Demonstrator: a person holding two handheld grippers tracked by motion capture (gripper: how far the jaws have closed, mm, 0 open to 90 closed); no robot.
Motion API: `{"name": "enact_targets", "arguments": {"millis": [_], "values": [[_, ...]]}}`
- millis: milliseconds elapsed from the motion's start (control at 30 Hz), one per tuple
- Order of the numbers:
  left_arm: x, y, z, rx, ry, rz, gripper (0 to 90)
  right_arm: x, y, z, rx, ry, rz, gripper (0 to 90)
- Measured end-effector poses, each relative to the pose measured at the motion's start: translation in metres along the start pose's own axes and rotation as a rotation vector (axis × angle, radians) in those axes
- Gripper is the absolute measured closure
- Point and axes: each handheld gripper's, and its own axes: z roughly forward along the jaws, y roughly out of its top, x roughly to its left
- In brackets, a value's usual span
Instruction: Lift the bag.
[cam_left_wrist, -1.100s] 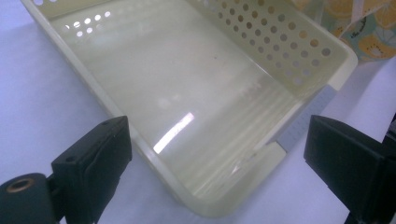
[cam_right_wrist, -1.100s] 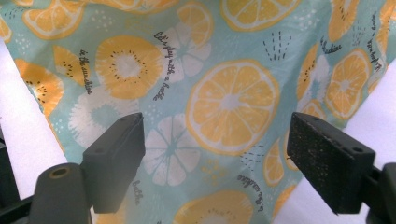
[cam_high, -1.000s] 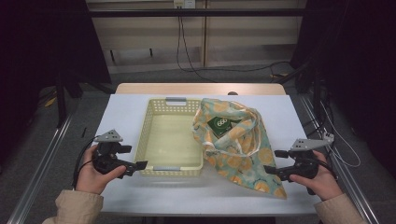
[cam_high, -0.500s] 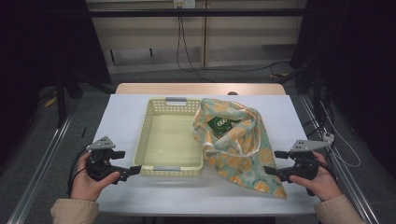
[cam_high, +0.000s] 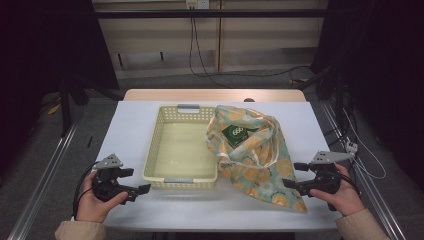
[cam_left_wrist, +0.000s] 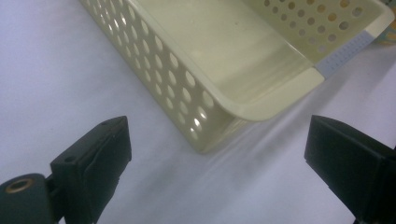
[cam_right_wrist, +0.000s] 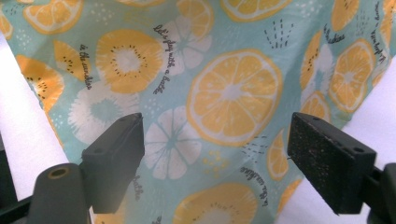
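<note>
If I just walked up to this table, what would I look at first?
Probably the bright cloth bag printed with orange slices, lying on the right side of the white table with a green packet peeking out of its open top. Next comes the empty pale yellow basket in the middle, beside the bag. Near the front edge, the left gripper and right gripper wait with jaws open.

green packet (cam_high: 236, 134): mostly hidden inside fruit-print bag (cam_high: 260, 155) | print unreadable | basket (cam_left_wrist: 243, 56): cut off at frame edge
</note>
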Motion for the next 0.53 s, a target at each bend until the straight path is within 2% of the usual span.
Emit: {"name": "enact_targets", "arguments": {"millis": [167, 200, 333, 433, 533], "values": [[0.000, -0.007, 0.006, 0.015, -0.017, -0.009, 7.1, 0.000, -0.004, 0.000, 0.002, -0.001, 0.001, 18.7], [0.000, -0.009, 0.007, 0.004, -0.005, -0.015, 7.2, 0.000, -0.006, 0.000, 0.003, -0.001, 0.004, 18.6], [0.000, -0.013, 0.009, 0.008, -0.012, -0.017, 7.1, 0.000, -0.012, 0.000, 0.006, 0.000, 0.014, 18.4], [-0.002, -0.014, 0.010, 0.023, -0.006, 0.006, 7.1, 0.000, -0.014, -0.001, -0.001, -0.004, 0.013, 18.3], [-0.003, -0.015, 0.011, 0.012, -0.011, 0.008, 7.2, 0.000, -0.016, -0.001, -0.003, -0.004, 0.015, 18.1]]}}
